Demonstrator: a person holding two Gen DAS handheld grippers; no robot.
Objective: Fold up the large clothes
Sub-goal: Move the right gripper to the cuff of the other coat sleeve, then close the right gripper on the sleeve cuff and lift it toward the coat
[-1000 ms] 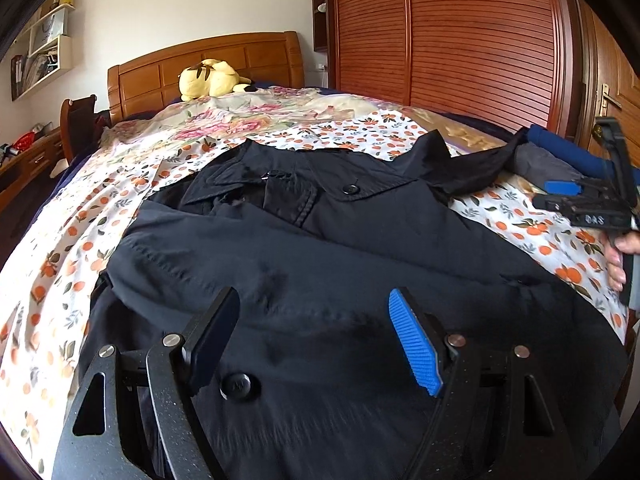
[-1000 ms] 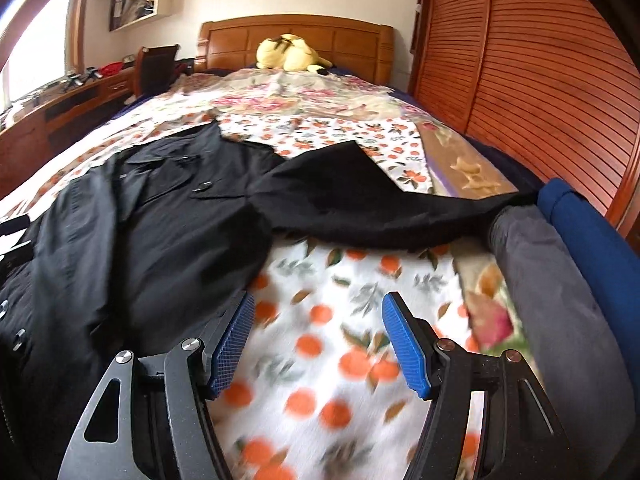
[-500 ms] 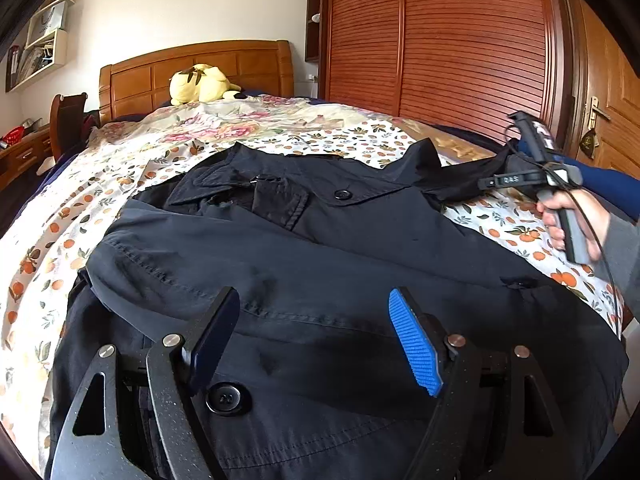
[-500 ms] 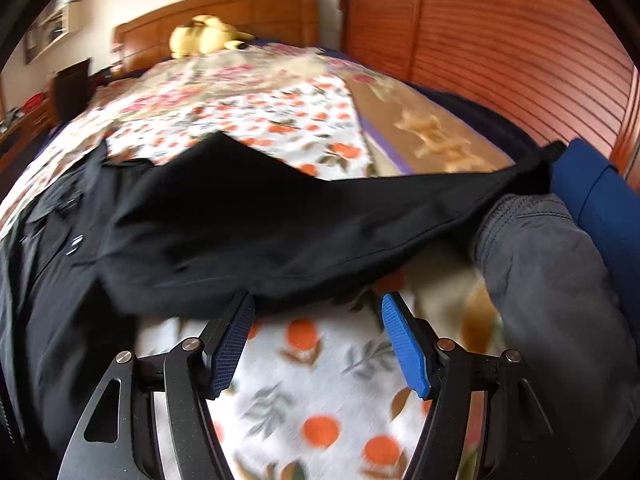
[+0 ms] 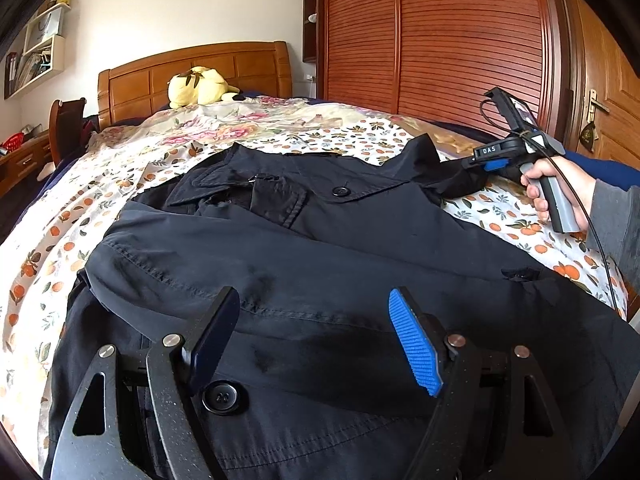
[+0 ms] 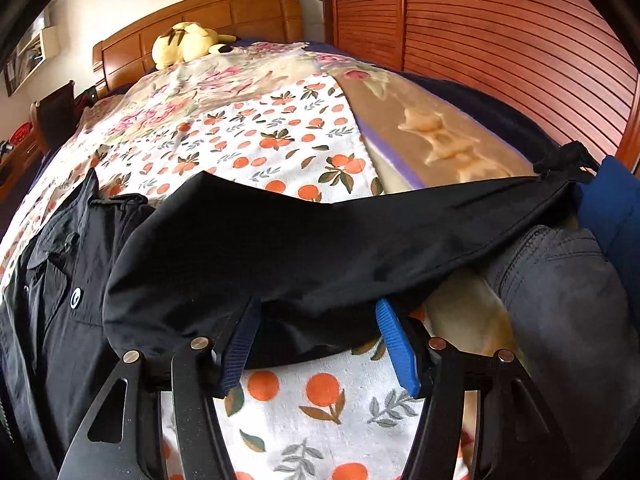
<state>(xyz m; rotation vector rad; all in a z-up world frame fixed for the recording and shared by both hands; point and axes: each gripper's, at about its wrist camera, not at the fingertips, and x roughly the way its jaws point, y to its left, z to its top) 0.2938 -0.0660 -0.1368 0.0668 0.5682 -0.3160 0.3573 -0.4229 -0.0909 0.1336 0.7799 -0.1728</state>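
A large black coat lies spread on the bed, collar toward the headboard, buttons showing. My left gripper hovers open over its lower front, nothing between the fingers. The coat's right sleeve stretches out across the orange-print sheet toward the bed's right edge. My right gripper is at the sleeve's near edge and its jaws are closing, with the sleeve's cloth between the blue pads, which are still apart. In the left wrist view a hand holds the right gripper at the sleeve.
A yellow plush toy sits by the wooden headboard. A slatted wardrobe stands close along the bed's right side. A grey garment and a blue one lie by the sleeve's cuff. A chair stands at left.
My right gripper has moved forward to the sleeve, rolled a little, and its jaws have narrowed around the sleeve's edge. The left gripper has stayed over the coat.
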